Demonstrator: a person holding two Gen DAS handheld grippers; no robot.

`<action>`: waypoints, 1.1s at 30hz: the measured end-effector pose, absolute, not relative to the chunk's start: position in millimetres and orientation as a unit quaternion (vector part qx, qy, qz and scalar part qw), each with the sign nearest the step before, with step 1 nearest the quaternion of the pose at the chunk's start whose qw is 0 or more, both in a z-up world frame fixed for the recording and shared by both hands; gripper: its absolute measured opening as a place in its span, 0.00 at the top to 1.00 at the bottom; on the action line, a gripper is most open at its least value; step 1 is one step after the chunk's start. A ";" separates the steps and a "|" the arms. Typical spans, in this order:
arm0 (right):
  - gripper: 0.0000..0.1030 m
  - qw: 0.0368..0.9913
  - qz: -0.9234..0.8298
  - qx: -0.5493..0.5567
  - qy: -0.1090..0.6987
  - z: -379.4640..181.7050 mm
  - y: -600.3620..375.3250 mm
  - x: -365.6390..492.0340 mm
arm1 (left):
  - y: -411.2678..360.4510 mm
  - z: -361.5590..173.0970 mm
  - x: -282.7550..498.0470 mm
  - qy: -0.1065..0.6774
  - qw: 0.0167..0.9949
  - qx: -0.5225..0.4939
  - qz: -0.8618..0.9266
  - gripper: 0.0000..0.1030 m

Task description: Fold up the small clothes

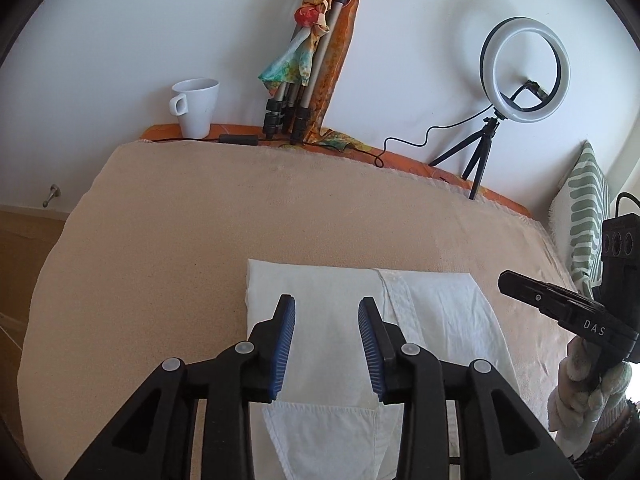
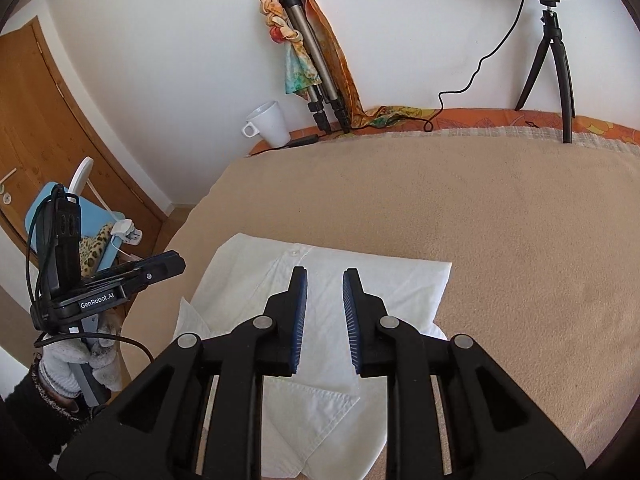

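Note:
A white shirt [image 1: 440, 312] [image 2: 384, 280] lies folded into a flat rectangle on a beige blanket [image 1: 200, 220] [image 2: 500, 220], its button placket showing and its collar end nearest me. Above the shirt's left half, my left gripper [image 1: 327, 300] is open, and nothing sits between its blue pads. My right gripper [image 2: 325, 271] hangs over the right half, also open and empty, with a narrower gap. Each gripper shows side-on in the other's view, held by a gloved hand [image 1: 588, 384] [image 2: 80, 360].
Along the back wall stand a white mug [image 1: 196, 102] [image 2: 268, 122], a folded tripod wrapped in a patterned scarf [image 1: 308, 60] [image 2: 308, 52], and a ring light on a small tripod [image 1: 524, 68] with a trailing cable. A striped cushion [image 1: 584, 216] lies right; a wooden door [image 2: 40, 120] is left.

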State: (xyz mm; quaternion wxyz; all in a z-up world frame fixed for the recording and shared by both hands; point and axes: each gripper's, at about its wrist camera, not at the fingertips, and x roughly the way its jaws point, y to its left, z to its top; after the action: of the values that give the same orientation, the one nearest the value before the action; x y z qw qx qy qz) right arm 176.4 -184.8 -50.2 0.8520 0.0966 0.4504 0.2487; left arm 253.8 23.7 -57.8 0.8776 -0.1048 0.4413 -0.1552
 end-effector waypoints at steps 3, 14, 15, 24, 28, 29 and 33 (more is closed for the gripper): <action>0.81 0.848 0.243 0.086 0.463 -61.1 -167.7 187.3 | 12.9 -68.3 268.9 0.450 0.873 -0.103 -0.159 0.68; 0.80 0.834 0.217 0.023 0.507 -109.9 -131.9 197.9 | 0.4 -114.0 287.5 0.488 0.861 -0.057 -0.134 0.67; 0.80 0.832 0.216 0.016 0.511 -113.2 -129.8 198.2 | 1.3 -119.0 288.1 0.495 0.856 -0.062 -0.134 0.67; 0.80 0.821 0.218 -0.015 0.528 -125.3 -123.6 202.3 | 2.7 -124.8 286.9 0.493 0.857 -0.065 -0.137 0.67; 0.80 0.822 0.217 0.040 0.525 -112.5 -140.8 203.6 | 12.0 -109.5 284.4 0.470 0.869 -0.086 -0.132 0.71; 0.78 0.828 0.209 0.053 0.517 -108.5 -147.7 202.7 | 14.4 -106.0 284.3 0.463 0.872 -0.088 -0.129 0.71; 0.72 0.839 0.176 0.064 0.511 -108.1 -169.6 204.5 | 21.1 -108.1 291.6 0.470 0.870 -0.096 -0.118 0.70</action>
State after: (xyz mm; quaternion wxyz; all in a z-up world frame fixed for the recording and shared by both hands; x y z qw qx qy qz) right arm 204.5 -169.6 -108.1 0.8387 0.0639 0.5115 0.1758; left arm 291.6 21.1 -108.1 0.8697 -0.0963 0.4697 -0.1175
